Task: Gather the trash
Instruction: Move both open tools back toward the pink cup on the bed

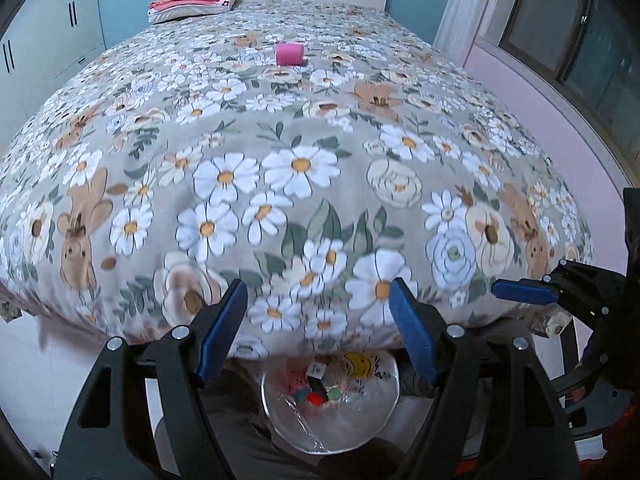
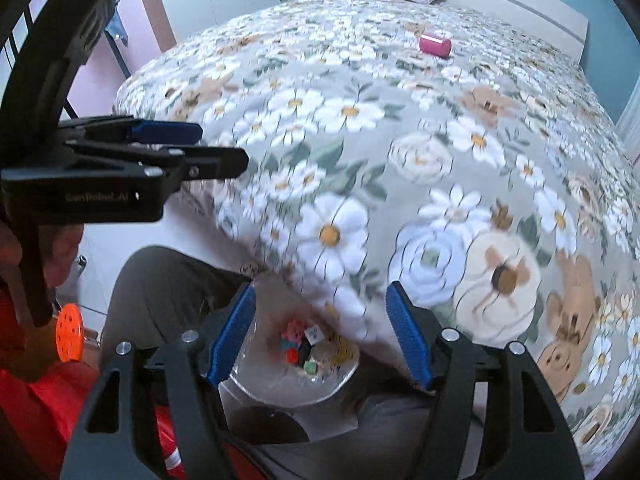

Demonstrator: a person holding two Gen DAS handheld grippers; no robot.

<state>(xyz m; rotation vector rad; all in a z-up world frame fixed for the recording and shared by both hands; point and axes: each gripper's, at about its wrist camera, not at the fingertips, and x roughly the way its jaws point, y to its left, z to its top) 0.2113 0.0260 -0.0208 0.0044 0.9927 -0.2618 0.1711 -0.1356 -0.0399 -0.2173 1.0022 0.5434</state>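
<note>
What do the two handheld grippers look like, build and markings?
Both match: the left gripper and right gripper have black plastic scissor-style linkage arms with silver pivot bolts and flat blue ribbed pads. The left gripper's body reads "GenRobot.AI" in the right wrist view. The person wears a red-orange sleeve.

A bed (image 1: 304,168) with a daisy-and-bear print cover carries a pink cylinder (image 1: 289,53) lying on its side at twelve o'clock, and a folded red cloth on a pillow (image 1: 192,8) at eleven.
</note>
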